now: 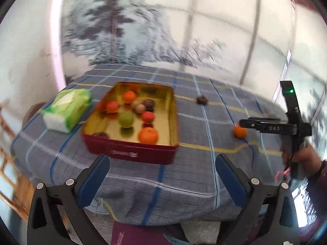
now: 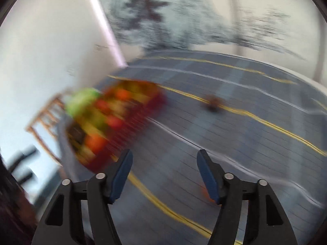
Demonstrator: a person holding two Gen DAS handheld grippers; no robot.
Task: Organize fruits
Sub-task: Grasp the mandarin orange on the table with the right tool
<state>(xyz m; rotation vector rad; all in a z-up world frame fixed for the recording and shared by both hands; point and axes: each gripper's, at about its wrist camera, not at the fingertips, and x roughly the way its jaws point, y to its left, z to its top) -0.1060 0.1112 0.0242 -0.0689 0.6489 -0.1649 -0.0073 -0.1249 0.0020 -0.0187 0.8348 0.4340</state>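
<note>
Inside the red tin [image 1: 130, 153] most fruits already lie; an orange [image 1: 239, 131] and a dark fruit [image 1: 202, 100] remain on the table [image 1: 184, 175], both claws spread, gripping nothing

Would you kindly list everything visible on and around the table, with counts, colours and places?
Rectangular metal tin: one, dark red outside, gold inside, on the table left of centre.
Fruits in the tin: about nine, orange, red, green, tan, dark brown.
Loose orange fruit: one, on the cloth, right.
Loose dark brown fruit: one, on the cloth beyond the tin.
Tissue pack: one, green and white, left of the tin.
Checked tablecloth: one, blue-grey with yellow lines.
Left gripper: open, empty.
Right gripper: open, empty.
</note>
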